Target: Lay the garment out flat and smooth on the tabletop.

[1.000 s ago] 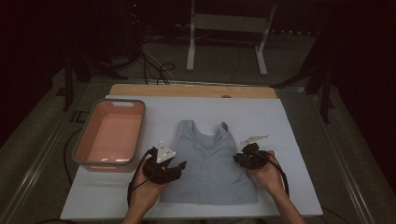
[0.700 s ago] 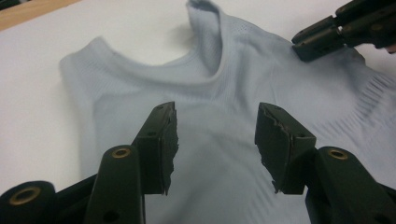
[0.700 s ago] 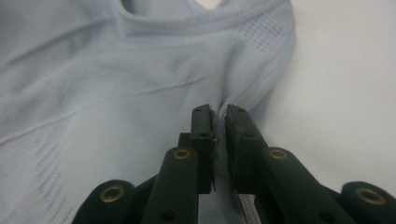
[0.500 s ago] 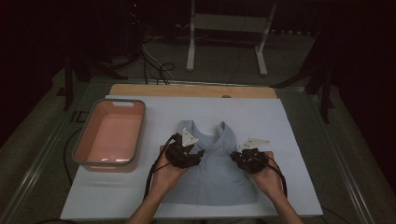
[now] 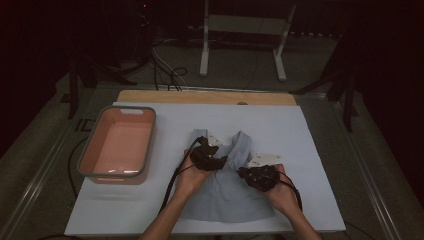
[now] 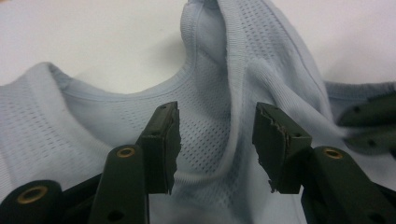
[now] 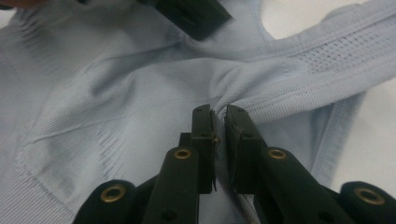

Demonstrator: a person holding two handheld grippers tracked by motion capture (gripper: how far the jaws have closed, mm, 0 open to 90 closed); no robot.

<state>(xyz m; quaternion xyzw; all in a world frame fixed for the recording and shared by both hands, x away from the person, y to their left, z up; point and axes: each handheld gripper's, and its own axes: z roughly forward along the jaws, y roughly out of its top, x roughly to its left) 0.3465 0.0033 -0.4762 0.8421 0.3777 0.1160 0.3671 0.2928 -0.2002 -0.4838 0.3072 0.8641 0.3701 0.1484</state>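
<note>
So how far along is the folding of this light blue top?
Early. The light blue top lies mostly flat on the white mat. The right gripper is shut on a pinch of fabric; the left gripper stands open over a raised fold near the neckline. No complete fold shows, and the pink bin holds nothing.

Light blue mesh tank top (image 5: 227, 192) is lying flat on the white counter (image 5: 310, 145), neckline facing away from the person. One shoulder strap is lying folded inward across the chest; fabric near it is bunching.
</note>
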